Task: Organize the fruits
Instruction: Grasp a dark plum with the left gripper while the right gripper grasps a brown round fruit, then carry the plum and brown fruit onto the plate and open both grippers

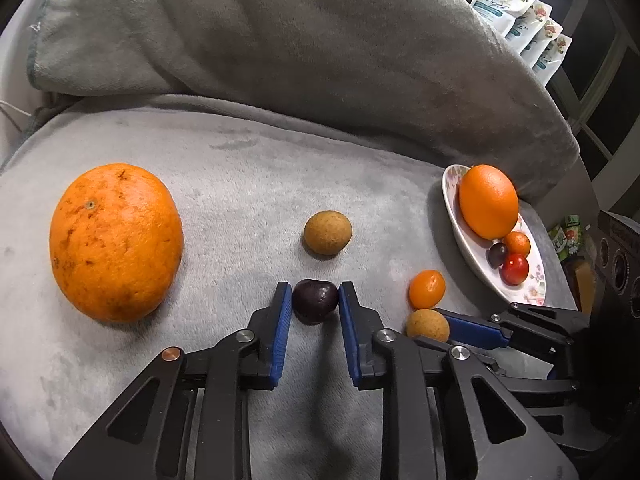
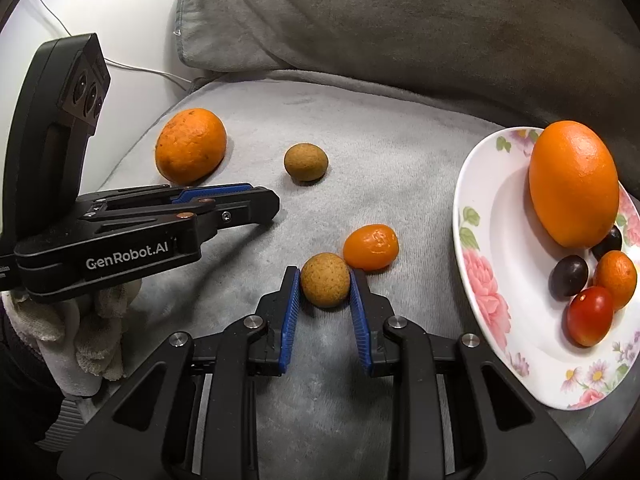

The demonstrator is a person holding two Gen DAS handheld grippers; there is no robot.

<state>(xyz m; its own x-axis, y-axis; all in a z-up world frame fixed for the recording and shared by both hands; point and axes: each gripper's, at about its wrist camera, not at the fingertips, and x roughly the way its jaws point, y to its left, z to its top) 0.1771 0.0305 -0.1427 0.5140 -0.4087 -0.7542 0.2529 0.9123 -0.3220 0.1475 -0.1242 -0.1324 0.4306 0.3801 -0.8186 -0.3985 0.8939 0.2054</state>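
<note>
left tongs (image 1: 315,298): closed on the dark plum (image 1: 315,301), blue pads touching both its sides; plum sits on the grey blanket (image 1: 224,184)
right tongs (image 2: 325,284): clamped on a tan round fruit (image 2: 325,285), pads pressed to its left and right flanks; fruit rests on the blanket
right tongs, left-wrist view: come in from the right edge, tan fruit (image 1: 427,325) at their tip
left tongs, right-wrist view: come in from the left, seen side-on, held by a hand in a white knit glove (image 2: 80,340); their tip is hidden there
kumquat (image 2: 371,247): on the blanket, touching or almost touching the gripped tan fruit, just behind it to the right
second tan fruit (image 1: 328,232): loose on the blanket, beyond the plum, apart from it
big orange (image 1: 116,242): on the blanket, far left, well apart from the rest
plate (image 2: 496,216): white with a floral rim, right side of the blanket, tilted
on plate: large orange (image 2: 574,184), two dark plums (image 2: 568,276), small orange fruit (image 2: 616,278), red cherry tomato (image 2: 590,315), all bunched at the right side
backdrop: bunched grey blanket fold (image 1: 320,32) behind the fruit; white pouches (image 1: 520,12) upper right in the left-wrist view
</note>
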